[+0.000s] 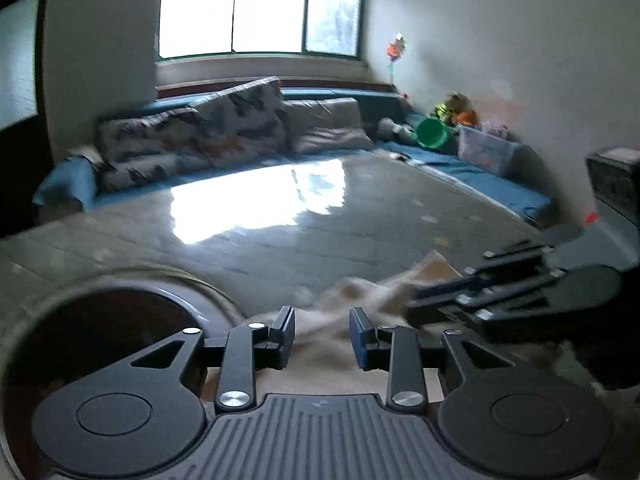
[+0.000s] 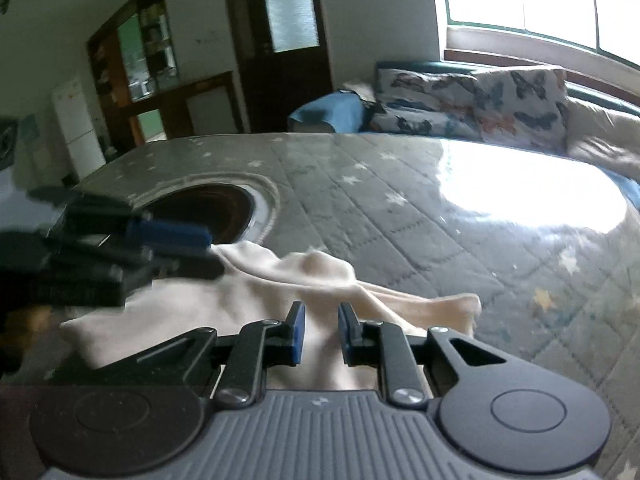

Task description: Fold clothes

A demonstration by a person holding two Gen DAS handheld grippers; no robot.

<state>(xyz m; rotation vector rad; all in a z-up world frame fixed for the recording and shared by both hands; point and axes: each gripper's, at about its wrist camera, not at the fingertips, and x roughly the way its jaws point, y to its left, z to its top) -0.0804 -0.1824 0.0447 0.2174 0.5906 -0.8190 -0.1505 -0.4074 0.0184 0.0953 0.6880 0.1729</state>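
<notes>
both the left gripper and right gripper are hovering, fingers parted and gripping nothing, over a crumpled cream cloth; the grey quilted star-print table cover is lying bare beyond.

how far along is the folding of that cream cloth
Early, it looks. Done: nothing neat shows; the cream cloth lies rumpled and bunched on the quilted table, with no flat fold. In hand: both grippers sit over it, the left gripper and right gripper with jaws apart, cloth beneath them but not pinched. Left: grip an edge, spread it flat, then fold.
</notes>
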